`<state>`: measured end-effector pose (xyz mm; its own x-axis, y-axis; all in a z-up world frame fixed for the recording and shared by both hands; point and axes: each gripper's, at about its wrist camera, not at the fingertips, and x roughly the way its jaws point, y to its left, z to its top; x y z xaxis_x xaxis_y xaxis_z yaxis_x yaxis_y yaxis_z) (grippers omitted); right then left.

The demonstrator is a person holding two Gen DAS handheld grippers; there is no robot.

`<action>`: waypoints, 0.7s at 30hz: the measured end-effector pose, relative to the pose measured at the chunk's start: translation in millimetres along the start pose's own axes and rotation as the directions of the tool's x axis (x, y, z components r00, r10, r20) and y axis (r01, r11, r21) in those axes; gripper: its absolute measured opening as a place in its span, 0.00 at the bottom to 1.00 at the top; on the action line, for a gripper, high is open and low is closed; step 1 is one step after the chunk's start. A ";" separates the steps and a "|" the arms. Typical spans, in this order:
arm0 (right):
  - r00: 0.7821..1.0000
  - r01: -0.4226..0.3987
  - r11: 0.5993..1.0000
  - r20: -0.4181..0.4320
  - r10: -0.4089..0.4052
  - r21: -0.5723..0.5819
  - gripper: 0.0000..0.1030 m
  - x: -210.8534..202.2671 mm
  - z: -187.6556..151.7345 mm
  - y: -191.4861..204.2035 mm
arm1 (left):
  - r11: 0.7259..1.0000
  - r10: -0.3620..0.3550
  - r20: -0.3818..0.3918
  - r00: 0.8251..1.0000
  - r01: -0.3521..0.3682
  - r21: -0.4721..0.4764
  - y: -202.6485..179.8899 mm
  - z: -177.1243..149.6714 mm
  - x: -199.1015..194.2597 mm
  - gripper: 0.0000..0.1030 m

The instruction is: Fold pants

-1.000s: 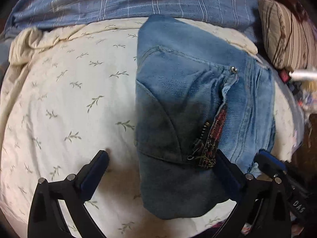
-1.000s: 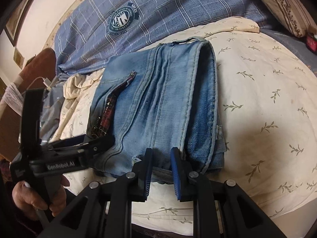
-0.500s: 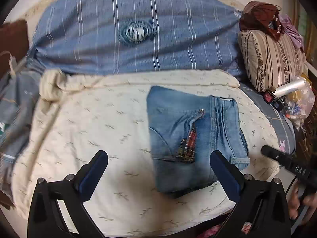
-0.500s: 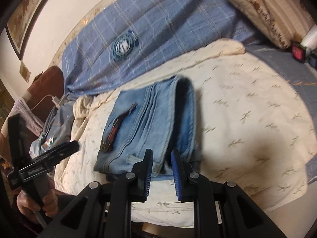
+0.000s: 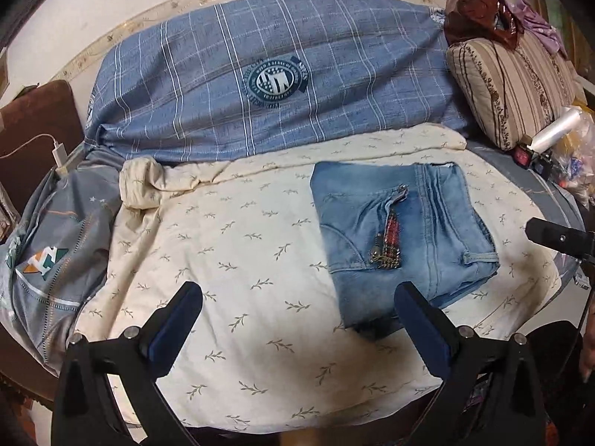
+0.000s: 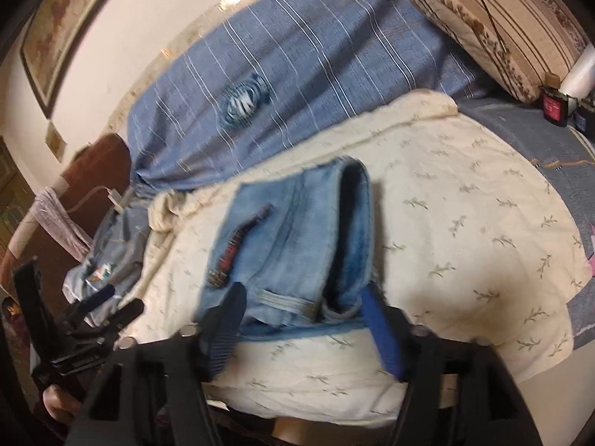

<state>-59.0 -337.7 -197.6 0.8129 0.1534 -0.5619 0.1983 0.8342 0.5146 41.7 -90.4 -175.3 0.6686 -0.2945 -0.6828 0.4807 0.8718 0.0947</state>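
Folded jeans lie on cream sheet, just ahead of right gripper, whose jaws are opening, nothing clamped. Left gripper jaws wide apart, empty; jeans ahead near its right jaw.

A cream sheet printed with small leaf sprigs serves as the landmark. Along its far edge leans a large blue plaid cushion bearing a round crest. At the sheet's far right corner sits a beige striped pillow, with a dark red cloth and a lilac cloth piled on top of it. Just right of the sheet, below that pillow, lie a small red box and a white roll. Left of the sheet spreads a grey-blue bedcover with an orange and green emblem. Beyond the sheet's far left corner rests a white charger plug with its cable, against a brown headboard. A framed picture hangs on the wall above.
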 end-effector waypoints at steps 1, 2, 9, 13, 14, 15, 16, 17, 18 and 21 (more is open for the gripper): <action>1.000 -0.004 1.000 0.003 0.004 -0.006 0.67 -0.8 0.6 3.1 | 1.000 0.003 0.007 1.000 -0.003 -0.003 0.8 0.9 -2.8 1.00; 1.000 -0.008 1.000 0.005 0.008 -0.016 0.67 -1.2 1.4 7.0 | 1.000 0.005 0.010 1.000 -0.005 -0.005 1.2 2.0 -4.4 1.00; 1.000 -0.029 0.999 -0.003 0.029 -0.046 0.67 1.4 3.4 20.4 | 1.000 -0.002 0.038 0.999 0.003 -0.017 3.5 6.1 -13.8 1.00; 0.999 -0.033 0.998 -0.013 0.032 -0.046 0.67 4.2 3.5 19.6 | 1.000 -0.010 0.034 0.999 0.010 -0.020 3.4 7.3 -11.7 1.00; 0.999 -0.034 0.998 -0.013 0.034 -0.046 0.67 4.6 4.0 19.2 | 1.000 -0.015 0.030 0.999 0.016 -0.023 3.3 7.5 -10.2 1.00; 0.999 -0.035 0.998 -0.013 0.034 -0.046 0.67 4.6 4.5 18.6 | 0.999 -0.018 0.025 1.000 0.018 -0.027 3.4 7.7 -8.7 1.00; 0.999 -0.035 0.998 -0.013 0.034 -0.046 0.67 4.6 5.0 18.3 | 0.999 -0.019 0.019 1.000 0.019 -0.029 2.9 7.7 -6.4 1.00; 0.999 -0.035 0.998 -0.011 0.034 -0.044 0.67 4.5 5.9 17.2 | 0.999 -0.018 0.015 1.000 0.019 -0.030 2.3 7.7 -4.9 1.00; 0.999 -0.035 0.998 -0.010 0.035 -0.043 0.67 4.3 6.8 16.2 | 0.999 -0.019 0.013 1.000 0.020 -0.029 1.7 7.8 -3.4 1.00; 0.999 -0.034 0.999 -0.004 0.034 -0.039 0.67 4.0 8.8 13.1 | 0.999 -0.025 0.001 1.000 0.025 -0.028 -0.6 7.8 0.5 1.00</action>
<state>-48.4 -330.9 -187.4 0.8167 0.1839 -0.5470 0.1488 0.8487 0.5075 46.2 -94.1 -170.1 0.6571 -0.3161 -0.6843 0.4808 0.8749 0.0576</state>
